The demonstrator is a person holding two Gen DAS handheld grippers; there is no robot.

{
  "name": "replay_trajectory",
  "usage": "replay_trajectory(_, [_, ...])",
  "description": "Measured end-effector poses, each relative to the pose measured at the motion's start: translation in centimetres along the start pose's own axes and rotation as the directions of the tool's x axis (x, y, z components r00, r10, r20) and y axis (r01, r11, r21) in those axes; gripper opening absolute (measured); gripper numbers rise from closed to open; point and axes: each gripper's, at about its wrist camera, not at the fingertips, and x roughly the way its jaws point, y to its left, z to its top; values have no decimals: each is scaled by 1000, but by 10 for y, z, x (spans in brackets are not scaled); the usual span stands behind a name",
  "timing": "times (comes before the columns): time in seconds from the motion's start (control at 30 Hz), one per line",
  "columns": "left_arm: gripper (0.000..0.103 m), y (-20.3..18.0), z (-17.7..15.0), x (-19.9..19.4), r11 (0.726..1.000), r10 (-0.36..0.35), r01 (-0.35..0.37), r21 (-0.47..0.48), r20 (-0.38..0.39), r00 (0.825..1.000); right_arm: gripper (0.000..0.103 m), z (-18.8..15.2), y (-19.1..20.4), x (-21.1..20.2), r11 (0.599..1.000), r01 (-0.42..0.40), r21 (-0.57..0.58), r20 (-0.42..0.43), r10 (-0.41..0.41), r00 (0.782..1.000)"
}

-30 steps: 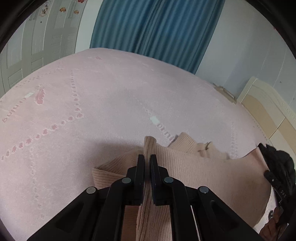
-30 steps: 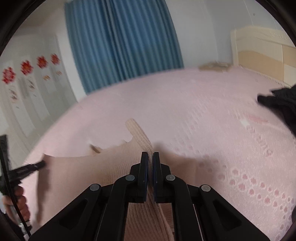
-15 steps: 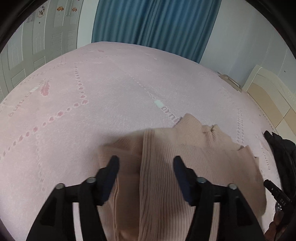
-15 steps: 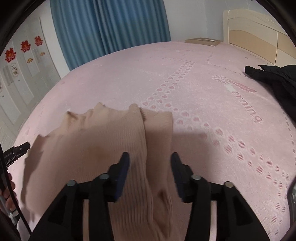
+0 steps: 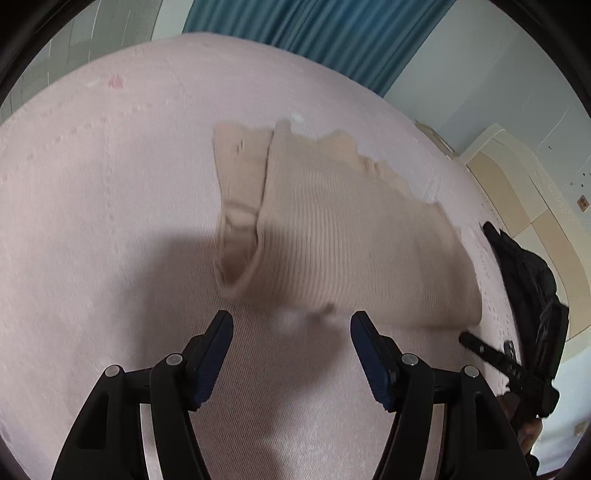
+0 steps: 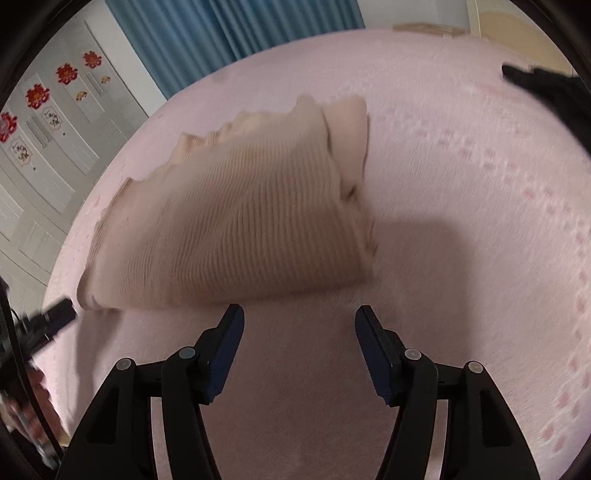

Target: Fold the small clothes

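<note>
A beige ribbed knit garment (image 5: 332, 229) lies folded over on the pink bed cover (image 5: 110, 221); it also shows in the right wrist view (image 6: 236, 221). My left gripper (image 5: 291, 326) is open and empty, just short of the garment's near edge. My right gripper (image 6: 299, 319) is open and empty, also just short of the near edge. The right gripper's tip shows in the left wrist view (image 5: 491, 350), and the left gripper's tip shows at the left in the right wrist view (image 6: 48, 321).
A black garment (image 5: 528, 273) lies at the bed's right side, also seen in the right wrist view (image 6: 546, 88). A cream headboard (image 5: 524, 177), blue curtains (image 5: 325, 33) and white wardrobe doors (image 6: 44, 140) surround the bed.
Both grippers opened, let go of the garment and drew back toward me. The garment now lies flat and folded on the bed.
</note>
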Motion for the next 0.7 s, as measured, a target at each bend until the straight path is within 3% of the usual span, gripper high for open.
replay_trajectory(0.1, [64, 6, -7, 16, 1000, -8, 7, -23, -34, 999, 66, 1, 0, 3, 1000, -4, 16, 26, 3, 1000])
replay_trajectory(0.4, [62, 23, 24, 42, 987, -94, 99, -125, 43, 995, 67, 35, -11, 24, 984, -64, 167, 69, 53, 996])
replay_trajectory(0.43, [60, 24, 28, 44, 986, -94, 100, -134, 48, 994, 64, 40, -13, 27, 981, -68, 179, 83, 54, 995])
replay_trajectory(0.47, [49, 26, 32, 45, 986, -84, 91, -142, 53, 995, 50, 45, -13, 30, 980, -65, 187, 87, 49, 995])
replay_trajectory(0.5, [26, 28, 34, 46, 986, -71, 78, -147, 53, 996, 23, 50, -13, 35, 979, -51, 197, 78, 36, 996])
replay_trajectory(0.53, [16, 31, 36, 47, 984, -74, 81, -158, 47, 996, 11, 54, -13, 39, 978, -54, 203, 67, 41, 997])
replay_trajectory(0.6, [11, 37, 34, 43, 979, -88, 96, -180, 53, 995, 10, 58, -14, 38, 975, -74, 210, 72, 60, 996])
replay_trajectory(0.7, [11, 33, 25, 27, 988, -58, 68, -142, 69, 996, 9, 52, -9, 24, 981, -75, 180, 97, 58, 994])
